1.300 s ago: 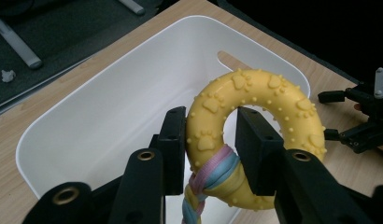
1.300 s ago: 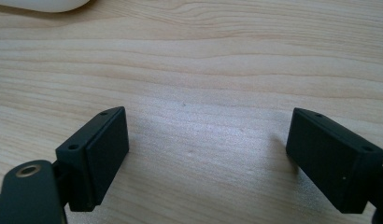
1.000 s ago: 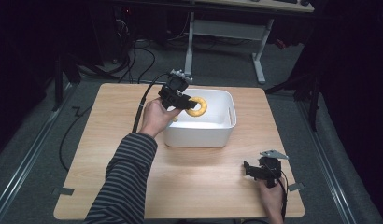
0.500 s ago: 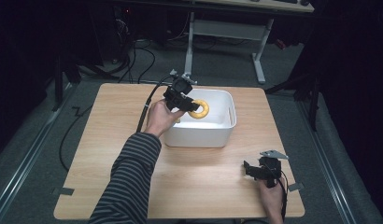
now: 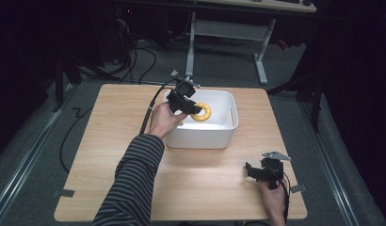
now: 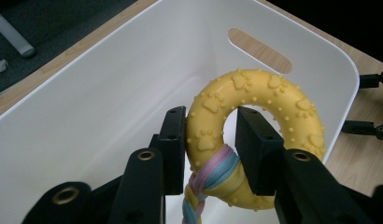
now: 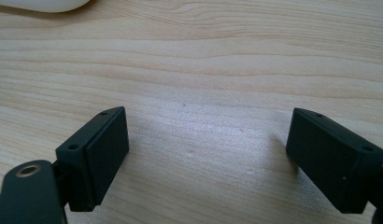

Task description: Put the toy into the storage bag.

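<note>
Clamped by the left tongs (image 6: 210, 144), the yellow ring toy (image 6: 255, 121) was held inside the white bin (image 5: 226, 134) near the desk's far edge — if released crooked, its braided rope (image 6: 206, 186) could be snagged; the right tongs (image 7: 206, 158) gaped empty.

We are seeing a wooden counter (image 5: 111, 155) standing on grey floor (image 5: 36, 141), black cables (image 5: 148, 56) lying behind it, and a white-legged desk (image 5: 229, 33) standing farther back in shadow.
</note>
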### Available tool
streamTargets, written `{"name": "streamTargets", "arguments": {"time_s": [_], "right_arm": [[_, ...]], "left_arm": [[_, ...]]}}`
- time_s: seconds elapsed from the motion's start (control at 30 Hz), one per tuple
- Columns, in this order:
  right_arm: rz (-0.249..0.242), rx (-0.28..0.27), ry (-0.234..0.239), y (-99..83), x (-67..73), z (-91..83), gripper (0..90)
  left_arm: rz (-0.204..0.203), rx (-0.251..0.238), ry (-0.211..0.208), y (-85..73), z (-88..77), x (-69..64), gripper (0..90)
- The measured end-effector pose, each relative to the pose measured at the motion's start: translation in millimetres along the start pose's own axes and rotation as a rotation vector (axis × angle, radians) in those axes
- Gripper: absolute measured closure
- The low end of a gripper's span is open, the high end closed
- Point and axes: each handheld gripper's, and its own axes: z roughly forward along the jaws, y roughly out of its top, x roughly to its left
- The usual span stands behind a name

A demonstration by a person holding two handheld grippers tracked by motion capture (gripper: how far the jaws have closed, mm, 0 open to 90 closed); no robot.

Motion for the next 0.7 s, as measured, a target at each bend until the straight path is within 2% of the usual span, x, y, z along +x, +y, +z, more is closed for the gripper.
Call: {"name": "streamTargets", "arguments": {"time_s": [0.23,0.57,0.7], "right_arm": [[0.000,0.000,0.000,0.0,0.0,0.0,13.0],[0.000,0.000,0.000,0.0,0.0,0.0,13.0],[0.000,0.000,0.000,0.0,0.0,0.0,13.0]], "left_arm": [[0.002,0.022,-0.002,-2.9,7.6,0.4,64.4],[0.034,0.066,-0.001,-4.6,18.7,-5.7,64.3],[0.030,0.075,-0.005,-6.8,23.2,-6.1,64.3]]}}
